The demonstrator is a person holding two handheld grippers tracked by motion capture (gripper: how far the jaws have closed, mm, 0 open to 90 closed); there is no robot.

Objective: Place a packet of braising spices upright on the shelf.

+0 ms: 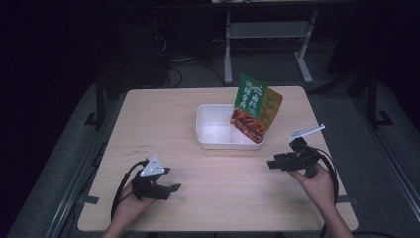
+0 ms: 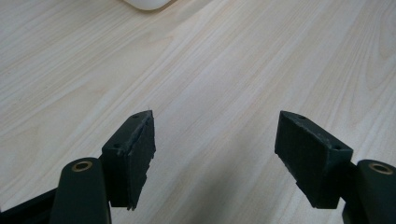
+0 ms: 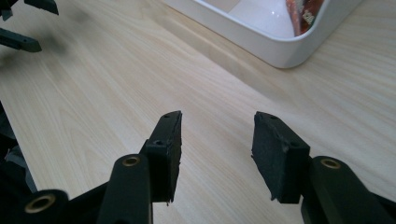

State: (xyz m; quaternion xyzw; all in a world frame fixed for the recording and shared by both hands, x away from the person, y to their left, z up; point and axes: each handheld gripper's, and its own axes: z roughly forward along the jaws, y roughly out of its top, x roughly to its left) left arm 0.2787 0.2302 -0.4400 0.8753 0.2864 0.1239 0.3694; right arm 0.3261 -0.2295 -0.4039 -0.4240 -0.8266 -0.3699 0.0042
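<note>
Your left claw (image 1: 174, 188) sits lowest in the high view, near the front edge of the worktop (image 1: 198, 163), jaws apart w/ nothing between them; the right claw (image 1: 270, 164) is over toward the right side, jaws also apart and empty, pointing across the wood. Task's thing, the sauce pouch (image 1: 255, 109), stands tilted in the right end of the white tray (image 1: 210, 136), leaning on the far right rim w/ its top well above the wall. Main risk as I judge it: that pouch is thin glossy film, slick and floppy, so a pinch near the top could just fold it or let it slide out of the pads (image 3: 279, 156) (flat, black, matte, slightly rough at the edges). A push from the side would likely tip it over the rim, or shove the light plastic tray across the smooth pale wood-grain, since nothing pins the tray. The tray has rounded corners and a shiny, hard wall (image 3: 261, 39), so a claw tip could skate off it. Pouch is green and orange up top, w/ a red food photo lower down.
</note>
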